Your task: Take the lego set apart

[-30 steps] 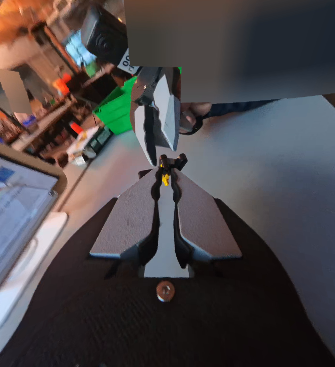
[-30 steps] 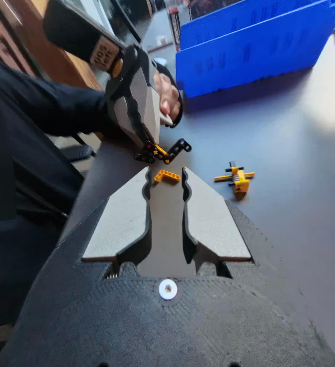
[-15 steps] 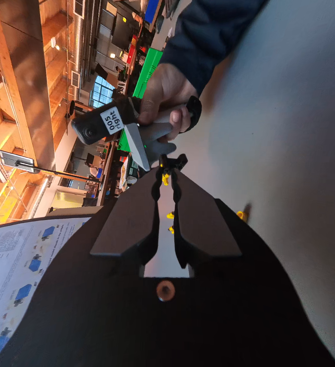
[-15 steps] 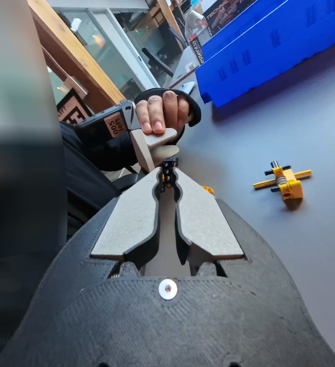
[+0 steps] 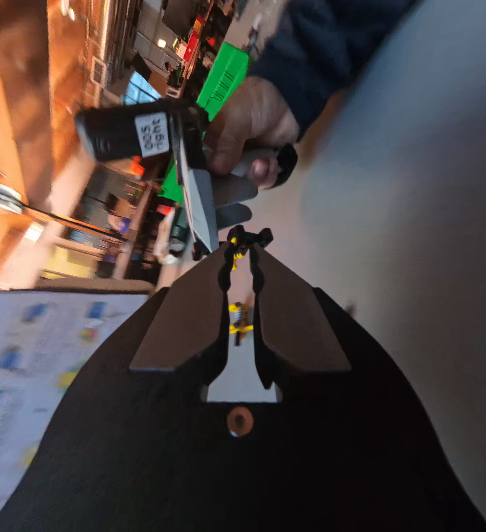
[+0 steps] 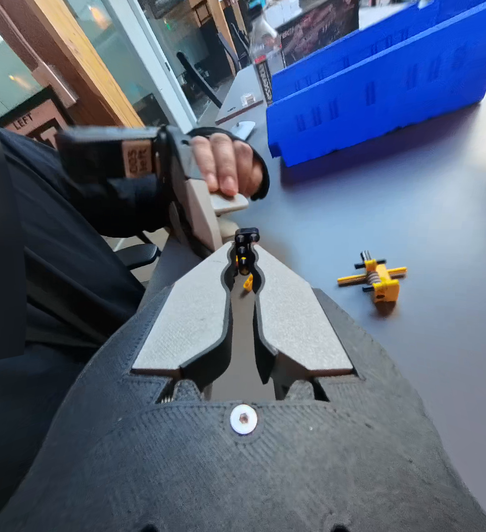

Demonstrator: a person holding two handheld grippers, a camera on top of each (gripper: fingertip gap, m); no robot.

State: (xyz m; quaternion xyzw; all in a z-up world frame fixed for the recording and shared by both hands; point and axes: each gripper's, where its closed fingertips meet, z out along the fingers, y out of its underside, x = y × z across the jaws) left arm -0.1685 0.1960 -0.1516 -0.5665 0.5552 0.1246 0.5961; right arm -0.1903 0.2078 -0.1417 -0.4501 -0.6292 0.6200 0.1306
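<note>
Both grippers, left point(image 5: 239, 250) and right point(image 6: 244, 253), had fingers clamped on the black-yellow piece point(image 6: 245, 250); judged mid-separation, next needing opposing pull.

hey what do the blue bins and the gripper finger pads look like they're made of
Blue bins: likely moulded rigid plastic, uniform colour, ribbed slotted walls, slight sheen. Right gripper finger pads: grey, matte, finely textured, probably rubbery or printed plastic; can't tell which.

Blurred instruction sheet point(image 5: 34, 359), edge-cropped.
</note>
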